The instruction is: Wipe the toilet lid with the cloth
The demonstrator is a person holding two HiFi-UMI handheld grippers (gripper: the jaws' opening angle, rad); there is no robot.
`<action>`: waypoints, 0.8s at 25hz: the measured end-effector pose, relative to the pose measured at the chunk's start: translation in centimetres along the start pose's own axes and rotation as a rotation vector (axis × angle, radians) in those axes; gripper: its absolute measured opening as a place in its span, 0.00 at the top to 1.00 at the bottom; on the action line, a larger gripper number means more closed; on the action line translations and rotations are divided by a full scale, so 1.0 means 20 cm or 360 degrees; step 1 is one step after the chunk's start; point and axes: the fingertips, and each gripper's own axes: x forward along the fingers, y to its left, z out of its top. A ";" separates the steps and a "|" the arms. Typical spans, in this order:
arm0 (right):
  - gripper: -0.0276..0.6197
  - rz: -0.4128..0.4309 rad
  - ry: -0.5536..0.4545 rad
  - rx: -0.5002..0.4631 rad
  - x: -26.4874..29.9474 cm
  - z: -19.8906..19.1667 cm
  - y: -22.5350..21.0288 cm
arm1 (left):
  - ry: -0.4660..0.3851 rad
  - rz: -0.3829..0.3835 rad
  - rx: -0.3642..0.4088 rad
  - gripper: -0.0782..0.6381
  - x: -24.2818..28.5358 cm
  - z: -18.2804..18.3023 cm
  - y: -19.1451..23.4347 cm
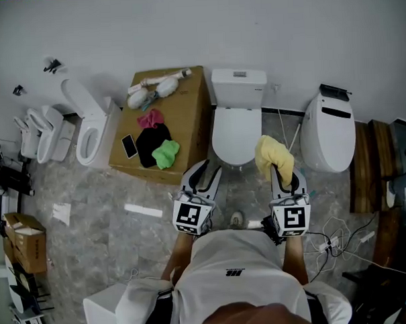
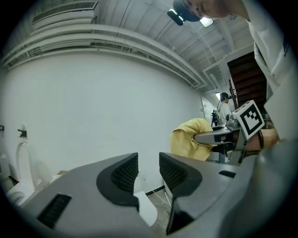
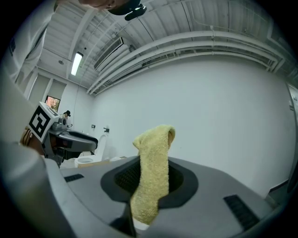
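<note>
A white toilet with its lid [image 1: 236,131] down stands against the far wall, straight ahead of me. My right gripper [image 1: 278,167] is shut on a yellow cloth [image 1: 272,155], which sticks up between its jaws [image 3: 152,179] and hangs just right of the toilet's front. My left gripper [image 1: 202,173] is open with nothing between its pads [image 2: 123,174], held just left of the toilet's front. In the left gripper view the yellow cloth [image 2: 191,138] shows off to the right.
A cardboard box [image 1: 188,118] left of the toilet carries pink, black and green cloths, a phone and brushes. Another toilet [image 1: 87,133] stands further left, with a rounded white toilet [image 1: 328,132] on the right. Cables [image 1: 334,239] lie on the floor at right.
</note>
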 end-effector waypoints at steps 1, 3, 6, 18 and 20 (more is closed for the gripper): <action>0.79 0.0008 -0.0003 0.0003 0.03 0.00 -0.01 | 0.0001 0.0002 0.0001 0.67 0.02 0.00 0.01; 0.79 0.0023 -0.0008 0.0007 0.07 0.00 -0.03 | -0.0003 0.0008 0.0003 0.67 0.06 0.01 0.02; 0.79 0.0038 -0.0003 0.0007 0.13 -0.01 -0.06 | -0.0012 0.0014 0.0004 0.67 0.13 0.01 0.04; 0.79 0.0030 0.0027 -0.0002 0.48 -0.05 -0.15 | -0.0015 -0.0017 -0.0006 0.67 0.43 -0.03 0.25; 0.79 0.0012 0.0028 -0.0004 0.56 -0.05 -0.17 | -0.0027 -0.0034 0.0004 0.67 0.50 -0.03 0.30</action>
